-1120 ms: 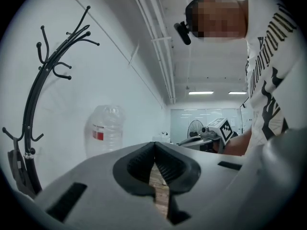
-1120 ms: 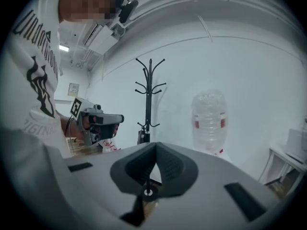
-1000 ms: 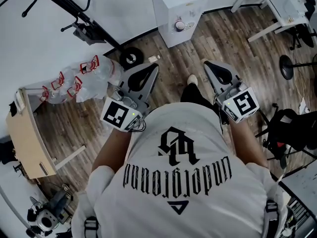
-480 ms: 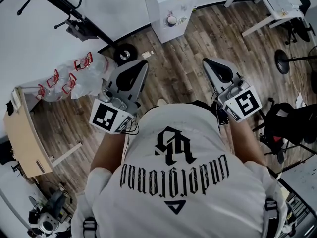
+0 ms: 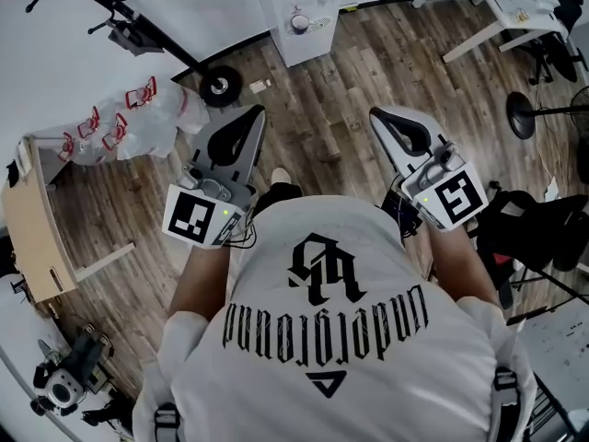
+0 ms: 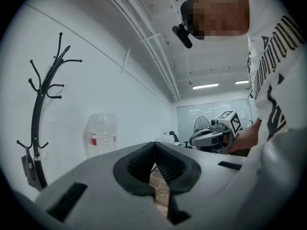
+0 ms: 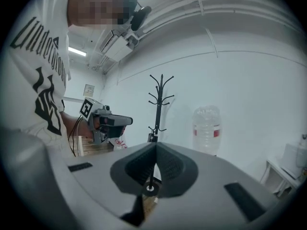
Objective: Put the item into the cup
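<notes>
No cup and no item shows in any view. I hold both grippers out in front of the person's body, above a wooden floor (image 5: 317, 127). My left gripper (image 5: 250, 116) points forward with its jaws shut and nothing between them; in its own view the pads meet at the left gripper (image 6: 154, 150). My right gripper (image 5: 379, 115) is likewise shut and empty, its pads closed together at the right gripper (image 7: 156, 150). Each gripper view catches the other one from the side: the right gripper (image 6: 211, 137) and the left gripper (image 7: 109, 121).
A white cabinet (image 5: 299, 12) stands ahead by the wall, near a coat stand (image 7: 159, 104) and a big water bottle (image 7: 206, 128). Plastic bags (image 5: 124, 122) and a wooden shelf (image 5: 37, 228) lie left. White table legs (image 5: 497, 17) and a black chair (image 5: 538, 233) are right.
The cabinet, bags and shelf have slid up and to the left in the head view as the person moves. The left gripper has shifted left. Both stay shut and empty.
</notes>
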`<state>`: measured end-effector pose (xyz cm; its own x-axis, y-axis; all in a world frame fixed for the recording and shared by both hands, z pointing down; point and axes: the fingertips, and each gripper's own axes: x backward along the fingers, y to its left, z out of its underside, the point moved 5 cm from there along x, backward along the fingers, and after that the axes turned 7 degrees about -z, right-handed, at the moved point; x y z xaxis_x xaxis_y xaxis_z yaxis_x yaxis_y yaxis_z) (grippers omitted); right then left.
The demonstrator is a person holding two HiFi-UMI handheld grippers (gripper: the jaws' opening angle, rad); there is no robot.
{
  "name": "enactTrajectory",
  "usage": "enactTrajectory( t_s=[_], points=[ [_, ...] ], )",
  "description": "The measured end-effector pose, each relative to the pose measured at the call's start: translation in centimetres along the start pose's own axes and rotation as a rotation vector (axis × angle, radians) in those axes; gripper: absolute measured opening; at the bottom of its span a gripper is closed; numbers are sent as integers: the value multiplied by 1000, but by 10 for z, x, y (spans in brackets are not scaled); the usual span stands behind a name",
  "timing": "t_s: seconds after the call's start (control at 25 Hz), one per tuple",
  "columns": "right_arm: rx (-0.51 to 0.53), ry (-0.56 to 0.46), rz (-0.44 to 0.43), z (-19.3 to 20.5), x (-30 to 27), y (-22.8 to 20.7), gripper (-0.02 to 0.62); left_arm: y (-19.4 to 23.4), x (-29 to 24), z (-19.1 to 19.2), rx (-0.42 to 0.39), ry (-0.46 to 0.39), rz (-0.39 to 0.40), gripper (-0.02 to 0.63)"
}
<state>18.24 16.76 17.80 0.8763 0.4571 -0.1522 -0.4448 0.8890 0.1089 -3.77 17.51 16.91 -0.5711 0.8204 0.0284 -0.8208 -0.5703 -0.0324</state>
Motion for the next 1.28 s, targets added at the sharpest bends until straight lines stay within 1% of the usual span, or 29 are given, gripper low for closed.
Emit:
enactTrajectory(
  t_s=[0.4, 0.48, 0.56, 0.68, 0.8, 0.88, 0.96, 1.28],
  points=[
    [-13, -19, -47, 27, 124, 41, 5, -129, 38, 8, -2, 37, -94, 6],
    [-25, -6, -49, 34, 146, 52, 5, -152, 46, 8, -19, 50, -109, 6],
    [-38, 4, -51, 42, 164, 62, 5, -173, 54, 9, -34, 61, -119, 6],
    [-44, -9, -55, 49, 187, 74, 5, -202, 65, 13, -30, 74, -118, 6],
    [-39, -12, -57, 53, 205, 86, 5, -219, 76, 12, -34, 73, -142, 6],
    [-44, -15, -53, 54, 212, 92, 5, -229, 81, 8, -58, 67, -165, 6],
    [-47, -20, -46, 55, 217, 97, 5, -236, 86, 5, -77, 65, -169, 6],
    [-49, -51, -33, 55, 225, 108, 5, -243, 94, 2, -55, 50, -181, 6]
  ],
)
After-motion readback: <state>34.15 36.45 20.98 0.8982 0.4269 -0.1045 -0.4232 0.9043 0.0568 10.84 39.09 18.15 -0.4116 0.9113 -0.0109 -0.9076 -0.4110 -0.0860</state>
